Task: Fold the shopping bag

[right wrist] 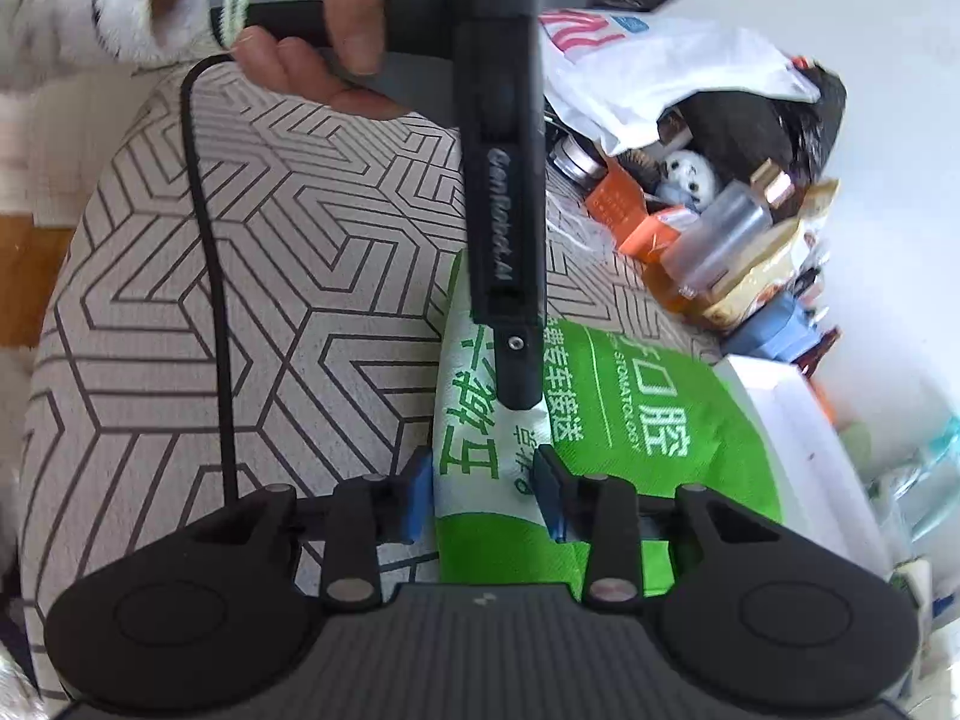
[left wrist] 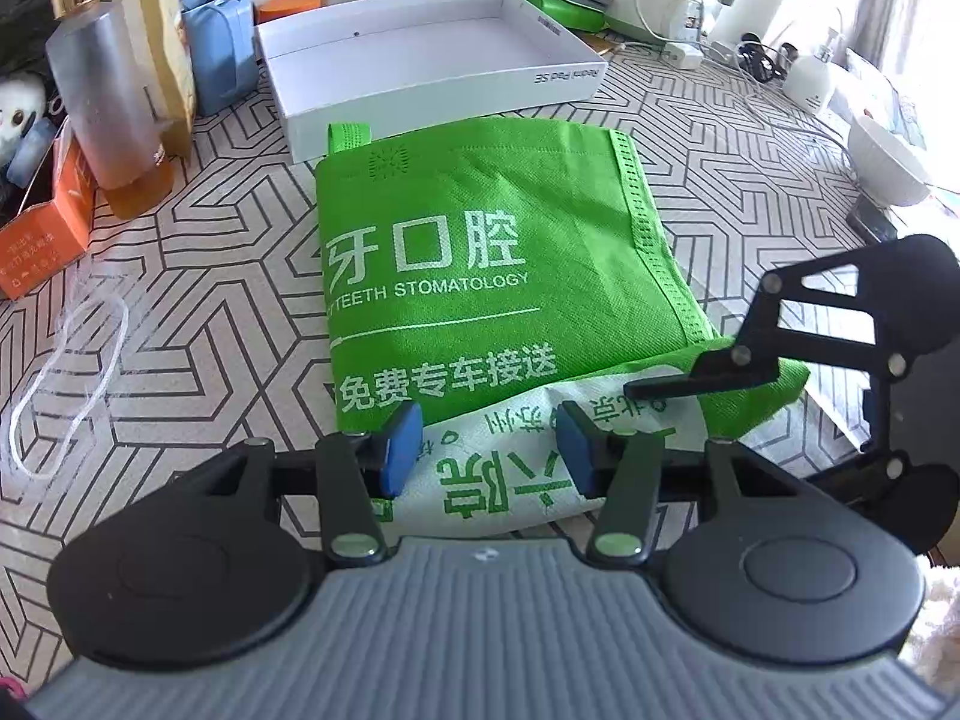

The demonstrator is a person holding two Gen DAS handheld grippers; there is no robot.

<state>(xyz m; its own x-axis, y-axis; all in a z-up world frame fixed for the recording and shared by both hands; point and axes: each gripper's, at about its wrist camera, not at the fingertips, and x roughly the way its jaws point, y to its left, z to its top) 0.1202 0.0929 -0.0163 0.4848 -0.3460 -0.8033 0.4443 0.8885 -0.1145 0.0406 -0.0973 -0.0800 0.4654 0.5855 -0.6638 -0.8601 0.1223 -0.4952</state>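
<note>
A green shopping bag (left wrist: 480,252) with white lettering lies flat on the patterned table, its white bottom panel (left wrist: 516,474) turned up toward me. It also shows in the right wrist view (right wrist: 648,420). My left gripper (left wrist: 486,450) is open, its blue pads on either side of the white panel at the bag's near edge. My right gripper (right wrist: 483,492) is open too, over the same white panel (right wrist: 474,468). It shows from the side in the left wrist view (left wrist: 690,381), its fingers resting at the bag's right corner. The left gripper's body (right wrist: 504,180) crosses the right wrist view.
A white open box (left wrist: 420,60) sits just beyond the bag. Bottles and an orange carton (left wrist: 42,228) crowd the left. A white bowl (left wrist: 888,162), a pump bottle and cables lie at the right. A loose white string (left wrist: 66,372) lies at the near left.
</note>
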